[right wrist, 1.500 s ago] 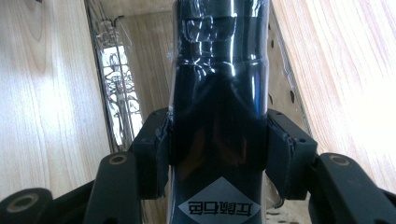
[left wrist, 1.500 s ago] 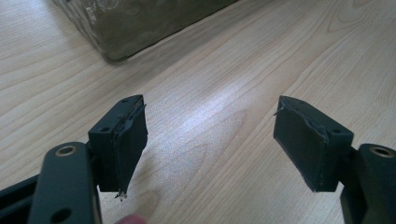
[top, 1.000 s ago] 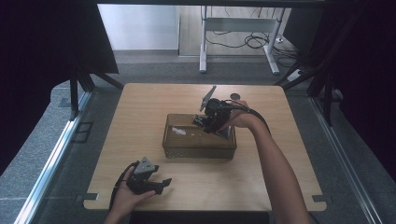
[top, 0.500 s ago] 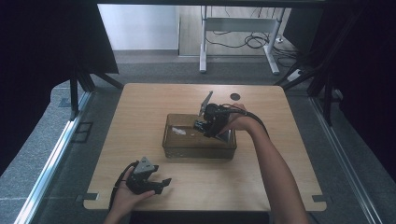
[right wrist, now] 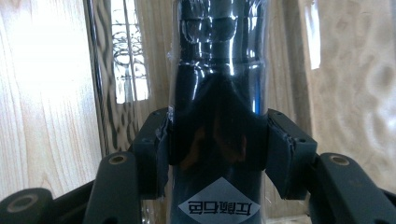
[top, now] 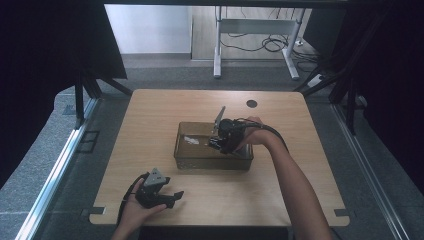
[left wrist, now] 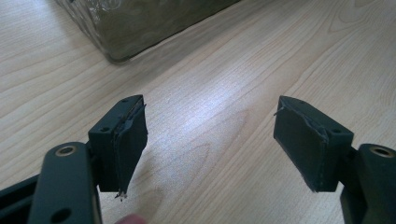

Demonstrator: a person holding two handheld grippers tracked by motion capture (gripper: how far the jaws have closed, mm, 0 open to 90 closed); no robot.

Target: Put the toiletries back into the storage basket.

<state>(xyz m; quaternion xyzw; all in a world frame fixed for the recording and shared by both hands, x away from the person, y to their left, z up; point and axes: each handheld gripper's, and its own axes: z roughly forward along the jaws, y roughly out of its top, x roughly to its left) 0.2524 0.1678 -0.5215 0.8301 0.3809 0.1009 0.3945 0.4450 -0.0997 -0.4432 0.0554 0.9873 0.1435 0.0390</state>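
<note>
On the table (top: pixel 150 130), a clear bin (top: pixel 212 150) surrounds the gripped dark packet (right wrist: pixel 219 93).

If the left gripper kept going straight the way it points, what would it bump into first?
Probably the clear box. The left gripper is open with bare wooden table ahead of its jaws, and the box's corner sits beyond, a bit to one side, so it might just slide past.

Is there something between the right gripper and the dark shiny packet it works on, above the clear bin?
No. The right gripper already has both jaws pressed on the dark shiny packet, just over the clear bin. Nothing visible lies between them.
</note>
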